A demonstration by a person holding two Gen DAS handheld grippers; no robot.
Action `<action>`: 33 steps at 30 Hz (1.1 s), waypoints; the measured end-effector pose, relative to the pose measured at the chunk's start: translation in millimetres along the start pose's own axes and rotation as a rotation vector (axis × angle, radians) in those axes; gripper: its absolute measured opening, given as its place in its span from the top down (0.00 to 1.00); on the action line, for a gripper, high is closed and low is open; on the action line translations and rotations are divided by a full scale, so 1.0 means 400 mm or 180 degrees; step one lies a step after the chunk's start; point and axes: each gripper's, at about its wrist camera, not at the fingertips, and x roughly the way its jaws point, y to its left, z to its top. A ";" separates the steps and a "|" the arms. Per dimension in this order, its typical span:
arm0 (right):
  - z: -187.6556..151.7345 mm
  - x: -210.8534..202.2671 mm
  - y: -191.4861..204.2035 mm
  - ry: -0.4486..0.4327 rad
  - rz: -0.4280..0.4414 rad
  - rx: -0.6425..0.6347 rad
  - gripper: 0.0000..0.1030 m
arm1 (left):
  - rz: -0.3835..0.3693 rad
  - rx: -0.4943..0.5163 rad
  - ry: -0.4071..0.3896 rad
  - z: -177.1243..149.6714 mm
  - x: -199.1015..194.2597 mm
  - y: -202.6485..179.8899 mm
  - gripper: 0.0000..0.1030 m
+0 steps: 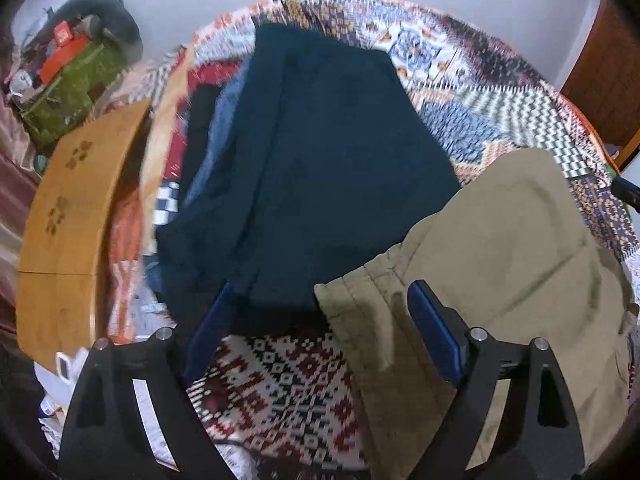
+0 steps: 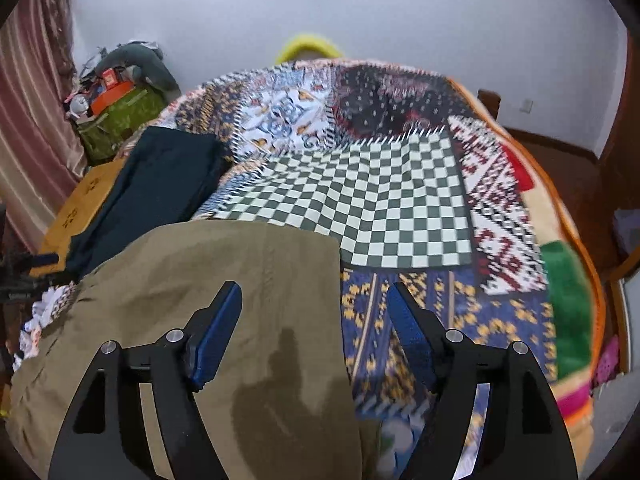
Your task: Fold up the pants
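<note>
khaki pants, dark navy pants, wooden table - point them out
khaki pants (image 2: 224, 280), right wrist view, on the flat folded middle.
dark navy pants (image 1: 320, 168), left wrist view, on the centre of the top panel.
wooden table (image 1: 68, 216), left wrist view, on its bare top.

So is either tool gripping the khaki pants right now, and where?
Neither. The left tool and right tool are both open above the khaki pants, nothing between their fingers.
</note>
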 end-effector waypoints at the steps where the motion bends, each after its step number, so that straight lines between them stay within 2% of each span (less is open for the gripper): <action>1: 0.007 0.029 -0.007 0.0034 0.0012 0.0028 0.31 | -0.0005 -0.0011 0.0041 0.002 0.019 -0.001 0.14; 5: 0.028 0.126 -0.033 0.0169 0.0089 0.0142 0.31 | -0.0131 -0.0023 0.0167 0.011 0.088 -0.007 0.14; 9: 0.042 0.207 -0.037 0.0315 0.0187 0.0194 0.31 | -0.0216 -0.0058 0.0162 0.003 0.118 -0.014 0.15; 11: 0.042 0.225 -0.046 0.0294 0.0328 0.0315 0.32 | -0.0264 -0.0091 0.0152 -0.001 0.125 -0.013 0.21; 12: 0.042 0.228 -0.051 0.0281 0.0410 0.0378 0.40 | -0.0301 -0.0106 0.0147 -0.002 0.122 -0.012 0.25; 13: 0.040 0.232 -0.055 0.0291 0.0523 0.0434 0.53 | -0.0334 -0.0108 0.0148 -0.002 0.121 -0.012 0.28; 14: 0.037 0.233 -0.058 0.0305 0.0679 0.0525 0.58 | -0.0395 -0.0103 0.0153 -0.003 0.118 -0.013 0.36; 15: 0.034 0.230 -0.057 0.0294 0.0676 0.0549 0.59 | -0.0419 -0.0096 0.0156 -0.005 0.115 -0.016 0.42; 17: 0.032 0.223 -0.047 0.0282 0.0657 0.0486 0.70 | -0.0383 -0.0069 0.0136 -0.005 0.105 -0.023 0.48; 18: 0.034 0.215 -0.040 0.0270 0.0626 0.0430 0.82 | -0.0354 -0.0048 0.0121 -0.007 0.100 -0.027 0.51; 19: 0.035 0.208 -0.034 0.0260 0.0592 0.0387 0.88 | -0.0338 -0.0039 0.0119 -0.007 0.096 -0.029 0.53; 22: 0.045 0.174 -0.004 0.0154 0.0410 0.0161 0.91 | -0.0324 -0.0049 0.0126 -0.002 0.081 -0.026 0.58; 25: 0.065 0.120 0.016 -0.0036 0.0299 0.0015 0.92 | -0.0213 -0.0032 0.0039 0.015 0.051 -0.027 0.62; 29: 0.131 0.046 0.051 -0.0294 0.0141 -0.0162 0.92 | -0.0130 -0.0005 -0.0223 0.060 -0.037 -0.024 0.62; 33: 0.197 -0.059 0.082 -0.0682 0.0012 -0.0215 0.92 | -0.0016 0.0063 -0.0627 0.108 -0.173 -0.027 0.64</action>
